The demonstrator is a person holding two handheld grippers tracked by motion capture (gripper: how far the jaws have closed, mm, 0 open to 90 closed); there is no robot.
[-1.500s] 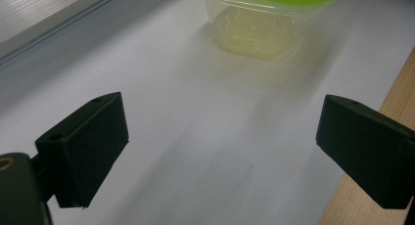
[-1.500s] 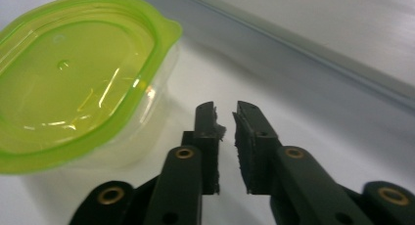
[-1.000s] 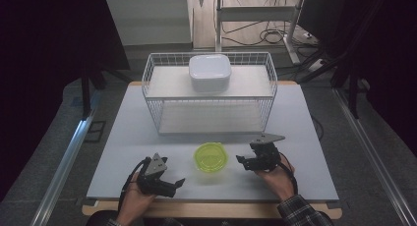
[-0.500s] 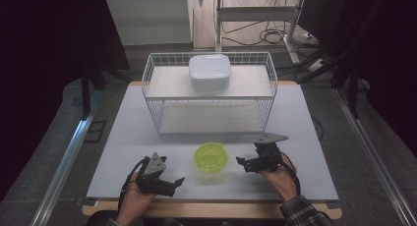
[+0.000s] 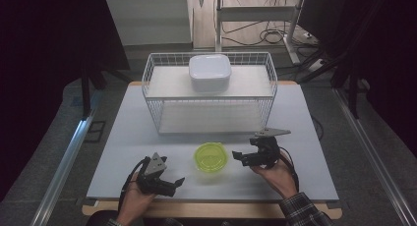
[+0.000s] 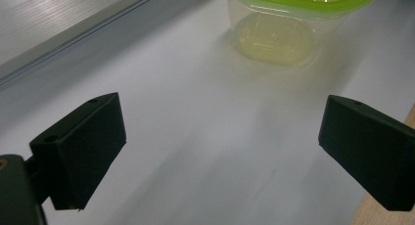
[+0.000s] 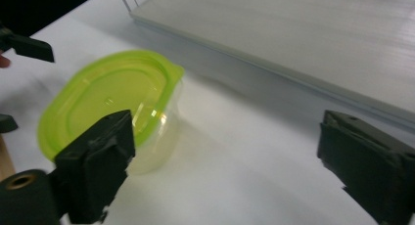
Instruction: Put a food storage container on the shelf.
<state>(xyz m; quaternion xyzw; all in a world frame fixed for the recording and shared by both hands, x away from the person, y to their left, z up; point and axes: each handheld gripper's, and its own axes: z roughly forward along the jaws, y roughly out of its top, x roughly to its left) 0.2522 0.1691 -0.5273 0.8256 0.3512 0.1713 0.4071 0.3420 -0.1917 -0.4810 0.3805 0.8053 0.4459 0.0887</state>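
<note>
No text, label, brand, number or sign can be read on anything here.

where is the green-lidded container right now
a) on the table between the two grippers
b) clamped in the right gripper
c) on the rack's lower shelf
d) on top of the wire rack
a: the green-lidded container stands on the table between the left gripper and the right gripper, with neither touching it.

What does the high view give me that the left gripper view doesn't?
High view alone: the white wire basket, the white square lidded container on top of it, and the right claw, open beside the tub. Left gripper view alone: the left claw's black pads spread wide, nothing between them. Both: the clear round tub with a green lid on the white table.
</note>
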